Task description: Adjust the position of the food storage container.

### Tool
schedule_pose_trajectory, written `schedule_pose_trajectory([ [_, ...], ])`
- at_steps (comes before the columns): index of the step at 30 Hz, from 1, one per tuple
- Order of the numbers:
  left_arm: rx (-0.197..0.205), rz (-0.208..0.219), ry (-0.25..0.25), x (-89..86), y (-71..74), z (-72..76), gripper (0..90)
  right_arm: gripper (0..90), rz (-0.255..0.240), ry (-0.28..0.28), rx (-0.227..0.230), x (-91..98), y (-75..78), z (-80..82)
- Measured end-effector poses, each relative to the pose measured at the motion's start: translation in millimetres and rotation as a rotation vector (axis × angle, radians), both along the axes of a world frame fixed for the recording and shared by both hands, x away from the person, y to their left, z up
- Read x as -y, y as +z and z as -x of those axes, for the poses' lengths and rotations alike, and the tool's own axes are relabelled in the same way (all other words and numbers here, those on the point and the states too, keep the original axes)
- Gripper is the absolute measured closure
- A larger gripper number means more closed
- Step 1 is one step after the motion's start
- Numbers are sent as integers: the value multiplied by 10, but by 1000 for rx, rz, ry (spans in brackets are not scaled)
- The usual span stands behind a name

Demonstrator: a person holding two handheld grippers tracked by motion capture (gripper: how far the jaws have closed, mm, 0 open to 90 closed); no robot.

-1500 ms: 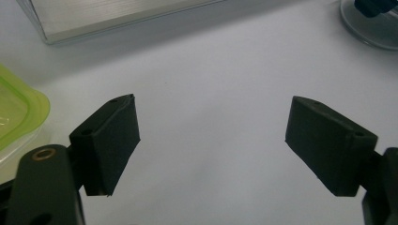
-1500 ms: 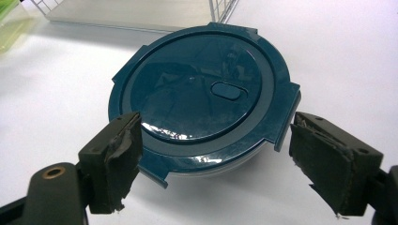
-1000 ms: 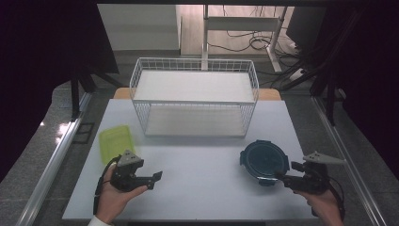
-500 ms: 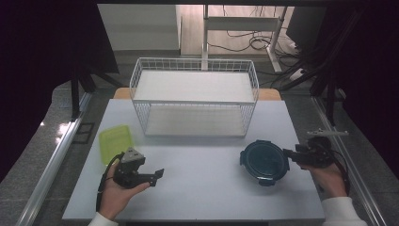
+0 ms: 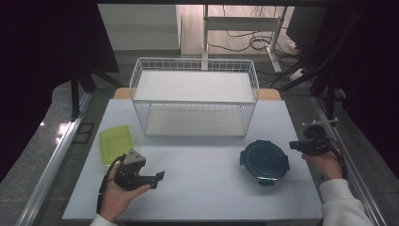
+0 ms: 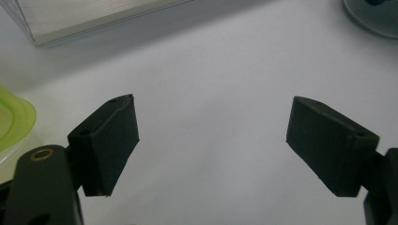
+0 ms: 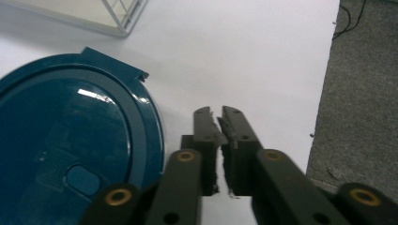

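Note:
A round dark-blue lidded container (image 5: 265,161) sits at the right of the white table; in the right gripper view the blue container (image 7: 70,140) lies just left of the jaws. My right gripper (image 5: 292,144) hovers beside its right edge, pointing left. Its jaws have just been closing and now meet with nothing between them (image 7: 217,112). A lime-green container (image 5: 114,141) lies at the left. My left gripper (image 5: 157,176) rests just right of it near the front edge. In the left gripper view, the left gripper (image 6: 213,99) is open over bare table.
A white wire basket (image 5: 195,96) stands at the back middle of the table; its corner (image 7: 117,14) shows at the top of the right gripper view. The table's right edge and grey floor (image 7: 366,93) are close to the right gripper.
The right hand has moved away from the front edge, along the blue container's right side, and its jaws went from wide open to shut. The left hand has stayed put.

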State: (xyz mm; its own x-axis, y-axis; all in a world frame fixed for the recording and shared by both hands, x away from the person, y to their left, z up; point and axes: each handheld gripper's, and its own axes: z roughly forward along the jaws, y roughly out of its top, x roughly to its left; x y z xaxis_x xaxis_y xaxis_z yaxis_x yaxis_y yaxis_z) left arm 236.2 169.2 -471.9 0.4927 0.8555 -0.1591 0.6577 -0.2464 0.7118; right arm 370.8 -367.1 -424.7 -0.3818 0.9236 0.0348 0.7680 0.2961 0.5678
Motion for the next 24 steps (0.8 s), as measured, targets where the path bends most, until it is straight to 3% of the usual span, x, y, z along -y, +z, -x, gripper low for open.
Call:
schedule_pose_trajectory([
  [12,-8,-13,-9,32,-33,23,169,883,88,23,-87,-74,-187,-120],
  [20,-14,-17,1,18,-38,54,170,884,108,81,-138,-178,-317,-121],
  [21,-12,-15,7,14,-34,61,171,885,134,106,-148,-224,-330,-117],
  [24,-15,-15,9,11,-37,62,172,886,157,110,-153,-245,-333,-118],
])
